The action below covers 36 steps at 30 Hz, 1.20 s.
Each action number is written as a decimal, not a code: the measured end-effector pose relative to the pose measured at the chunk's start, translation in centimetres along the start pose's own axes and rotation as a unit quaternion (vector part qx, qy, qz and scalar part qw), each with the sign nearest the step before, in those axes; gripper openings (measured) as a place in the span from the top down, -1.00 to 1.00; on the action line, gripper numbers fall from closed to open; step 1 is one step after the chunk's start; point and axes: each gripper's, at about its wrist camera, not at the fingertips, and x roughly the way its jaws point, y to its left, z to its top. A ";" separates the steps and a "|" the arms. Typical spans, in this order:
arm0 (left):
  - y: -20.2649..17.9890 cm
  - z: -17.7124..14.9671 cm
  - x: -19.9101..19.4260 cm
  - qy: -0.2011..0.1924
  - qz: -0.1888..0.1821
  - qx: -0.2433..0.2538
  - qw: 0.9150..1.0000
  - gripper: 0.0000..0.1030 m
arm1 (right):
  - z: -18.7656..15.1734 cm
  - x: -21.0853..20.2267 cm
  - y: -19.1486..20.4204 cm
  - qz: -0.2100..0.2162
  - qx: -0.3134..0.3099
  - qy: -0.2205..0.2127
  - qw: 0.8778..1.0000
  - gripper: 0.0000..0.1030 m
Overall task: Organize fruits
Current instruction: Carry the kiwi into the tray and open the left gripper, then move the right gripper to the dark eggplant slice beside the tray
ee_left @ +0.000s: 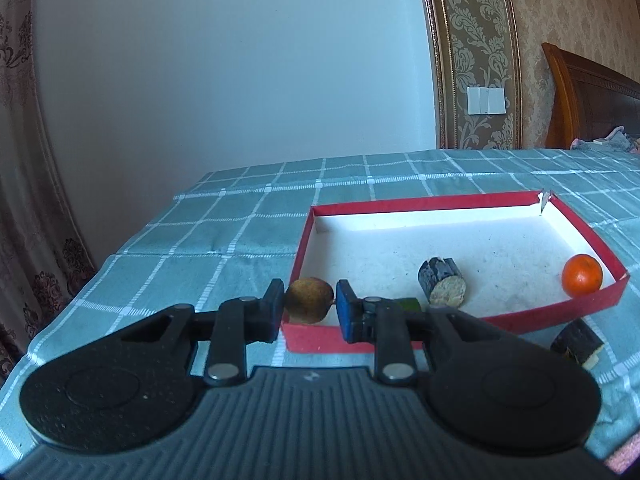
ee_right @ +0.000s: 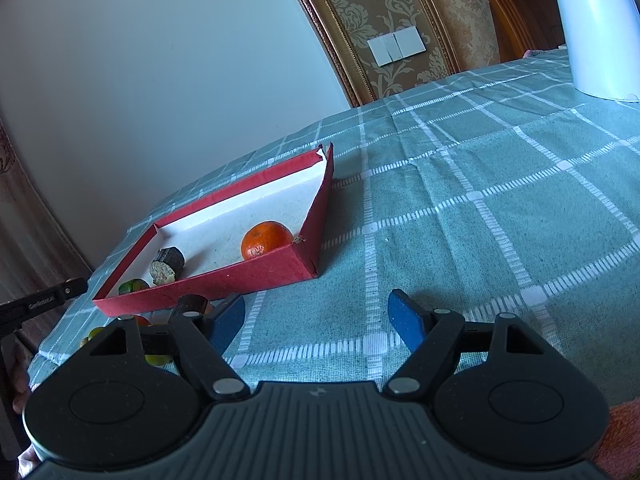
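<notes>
The left tool [ee_left: 308, 304] is clenched on a brown kiwi-like fruit [ee_left: 310, 299], held over the near-left corner of the red box [ee_left: 424, 201], just above its near wall. The right tool [ee_right: 318, 318] is released, its blue pads spread wide over bare checked cloth [ee_right: 480, 184] just right of the box's near-right corner. Inside the box an orange [ee_left: 582, 275] sits in the near-right corner, a dark cane piece [ee_left: 441, 282] lies near the middle of the near wall, and something green [ee_right: 132, 286] rests by the near-left corner. Another dark cane piece [ee_left: 577, 342] lies outside, touching or just beside the near wall. My worry: the round fruit, let go this close to the low wall, could strike the rim and roll back onto the cloth.
</notes>
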 end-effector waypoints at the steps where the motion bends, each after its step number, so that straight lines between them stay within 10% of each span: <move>1: -0.3 0.2 0.7 0.003 0.001 0.003 1.000 0.51 | 0.0 0.0 0.0 0.001 0.001 0.000 1.000 -0.52; 8: -2.1 0.1 3.8 0.023 0.004 0.028 0.999 0.49 | 0.0 -0.1 -0.2 0.006 0.006 -0.001 1.000 -0.53; 15: -1.6 -1.0 1.2 0.004 0.025 0.021 0.999 -0.45 | 0.0 -0.1 -0.2 0.006 0.006 -0.001 1.000 -0.54; 22: 0.3 -2.5 -4.5 -0.017 0.031 -0.016 0.999 -0.86 | 0.0 -0.1 -0.1 0.006 0.005 -0.001 1.000 -0.54; 36: 1.2 -7.0 -6.1 0.002 0.044 -0.042 0.998 -1.00 | 0.1 -0.6 3.2 0.001 -0.072 0.006 0.997 -0.56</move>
